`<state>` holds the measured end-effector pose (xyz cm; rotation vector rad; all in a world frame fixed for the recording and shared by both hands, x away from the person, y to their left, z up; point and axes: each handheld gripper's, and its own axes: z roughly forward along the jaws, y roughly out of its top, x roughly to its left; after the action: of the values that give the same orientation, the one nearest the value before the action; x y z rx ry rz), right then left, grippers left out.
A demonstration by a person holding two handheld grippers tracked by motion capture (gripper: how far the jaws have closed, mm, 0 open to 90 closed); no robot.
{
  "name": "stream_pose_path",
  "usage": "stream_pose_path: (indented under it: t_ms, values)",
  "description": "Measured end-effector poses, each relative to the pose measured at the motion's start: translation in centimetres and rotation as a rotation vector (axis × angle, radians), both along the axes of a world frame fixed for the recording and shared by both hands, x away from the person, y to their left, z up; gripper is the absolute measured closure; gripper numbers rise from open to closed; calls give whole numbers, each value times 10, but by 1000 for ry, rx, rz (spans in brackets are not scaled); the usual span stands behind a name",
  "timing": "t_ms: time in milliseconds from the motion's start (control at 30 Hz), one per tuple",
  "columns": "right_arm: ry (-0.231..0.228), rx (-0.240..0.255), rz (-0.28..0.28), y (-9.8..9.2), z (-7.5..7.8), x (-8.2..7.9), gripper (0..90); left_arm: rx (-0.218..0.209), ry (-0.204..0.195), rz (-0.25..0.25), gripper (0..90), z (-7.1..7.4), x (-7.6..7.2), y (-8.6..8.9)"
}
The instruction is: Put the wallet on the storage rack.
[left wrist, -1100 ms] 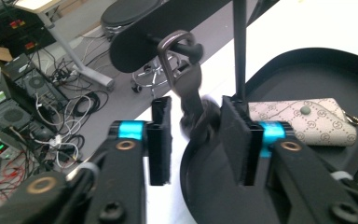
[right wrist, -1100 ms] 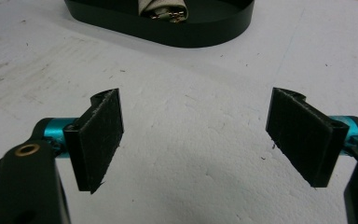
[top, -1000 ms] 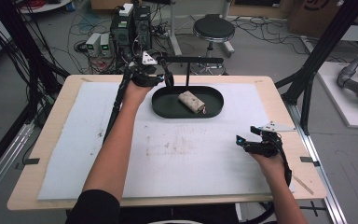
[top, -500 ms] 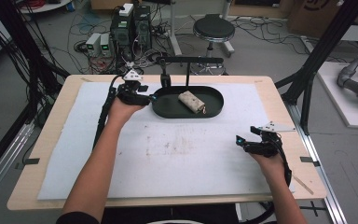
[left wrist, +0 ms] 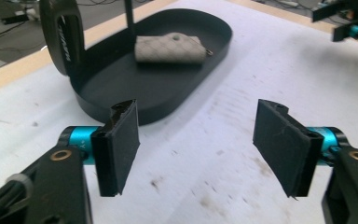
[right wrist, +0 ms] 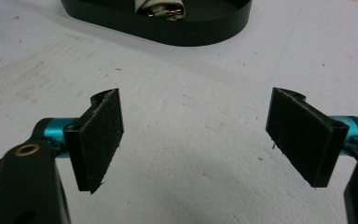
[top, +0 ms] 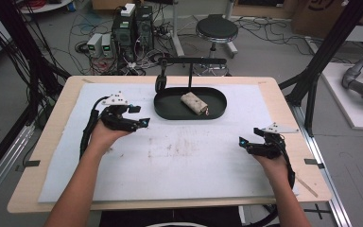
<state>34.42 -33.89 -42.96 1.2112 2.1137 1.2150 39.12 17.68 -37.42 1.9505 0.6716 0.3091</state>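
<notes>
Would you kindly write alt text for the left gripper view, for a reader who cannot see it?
The left tongs hang open and empty over a stained white mat. Beyond them, a black oval tray holds a beige quilted pouch, with a black post rising from the tray.

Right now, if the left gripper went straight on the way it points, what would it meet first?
Probably the near wall of the black oval tray. The left gripper, fingers open and empty, points at it over bare mat; depth is unclear.

Pouch [top: 194, 103] lies in tray [top: 163, 109], mid-back of mat [top: 179, 165] on table [top: 283, 94]. Stand [top: 189, 66] rises at tray's back edge. Left gripper [top: 139, 123] sits left of tray, right gripper [top: 246, 143] front-right, well apart.
</notes>
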Motion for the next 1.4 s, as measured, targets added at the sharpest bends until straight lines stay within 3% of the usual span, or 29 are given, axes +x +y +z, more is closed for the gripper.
stream_pose_path:
  t_ms: [267, 467, 633, 967, 1400]
  values:
    - [0, 2, -4, -1, 0, -1, 194, -22, -5, 8, 234, -18, -27, 14]
    - [0, -4, 2, 1, 0, -2, 193, -35, 3, 21, 201, -21, -35, 24]
    - [-7, -5, 5, -1, 1, -2, 193, -14, 1, 37, 200, -27, -45, 30]
    - [4, 1, -11, -4, -1, 1, 193, -1, 9, 57, 177, -37, -49, 33]
    - [-1, -7, -9, -5, -1, 1, 193, -10, 16, 85, 149, -38, -46, 42]
